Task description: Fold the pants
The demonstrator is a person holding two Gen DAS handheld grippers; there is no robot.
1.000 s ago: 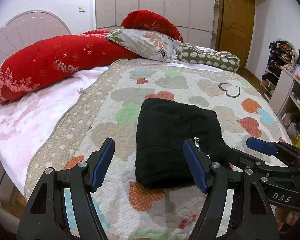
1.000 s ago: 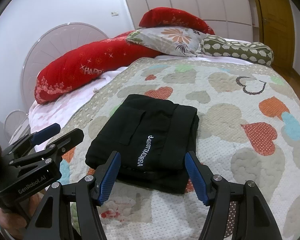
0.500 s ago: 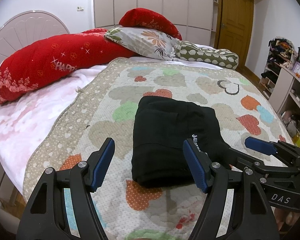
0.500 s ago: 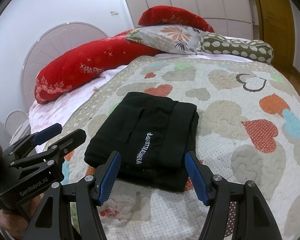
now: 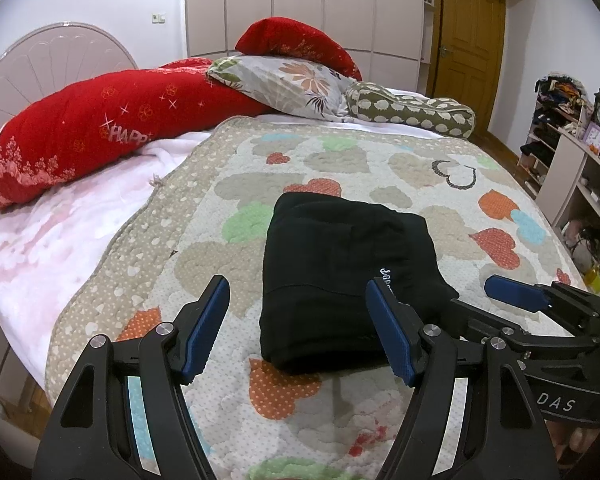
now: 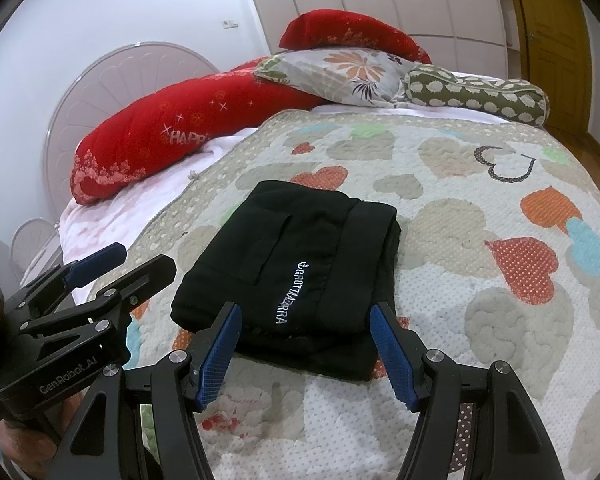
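Quilted bed [image 5: 340,168]: 1 folded pants [image 5: 340,276], 2 grippers, fingers apart, w/o load.

Bare quilt [image 5: 440,184] lay all round the folded pants [image 5: 340,272]; pillows [image 5: 300,80] blocked the far end.

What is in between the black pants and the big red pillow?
Just bedding: the heart quilt, then a strip of pink blanket by the red pillow. Nothing sits on it between them and the pants. The right wrist view shows it.
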